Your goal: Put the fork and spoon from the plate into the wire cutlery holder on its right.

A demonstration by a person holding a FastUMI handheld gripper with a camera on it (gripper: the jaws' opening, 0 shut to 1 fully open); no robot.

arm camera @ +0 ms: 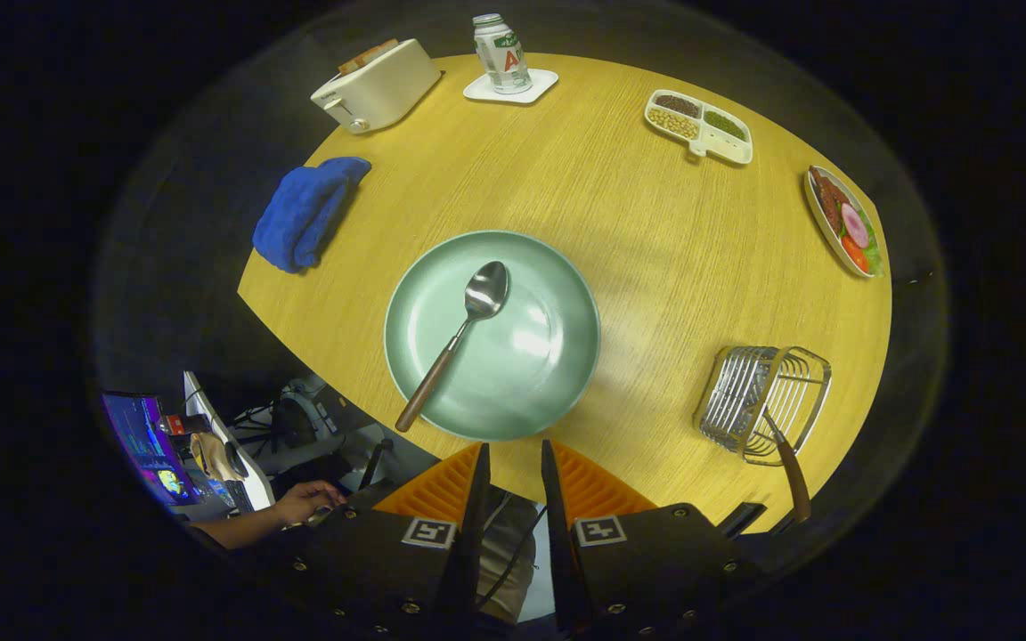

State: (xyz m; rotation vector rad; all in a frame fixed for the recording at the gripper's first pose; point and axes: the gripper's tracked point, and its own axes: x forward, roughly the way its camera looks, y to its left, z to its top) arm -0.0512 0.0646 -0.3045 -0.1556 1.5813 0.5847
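A pale green plate (557, 307) lies on the round wooden table just ahead of my fingers. A spoon (460, 334) with a metal bowl and a brown wooden handle rests across it, handle hanging over the plate's near left rim. To the plate's right stands the wire cutlery holder (758, 401), with one brown-handled utensil (789, 467) leaning in it, handle sticking out toward me; its head is hidden, probably the fork. My gripper (513, 458) hovers above the table's near edge, short of the plate, fingers a narrow gap apart with nothing between them.
A blue cloth (308, 212) lies left of the plate. At the far side stand a white toaster (377, 85), a can on a white coaster (502, 55), a divided snack tray (700, 125) and a plate of food (844, 223). A person's hand (304, 503) rests by a screen below the table's left edge.
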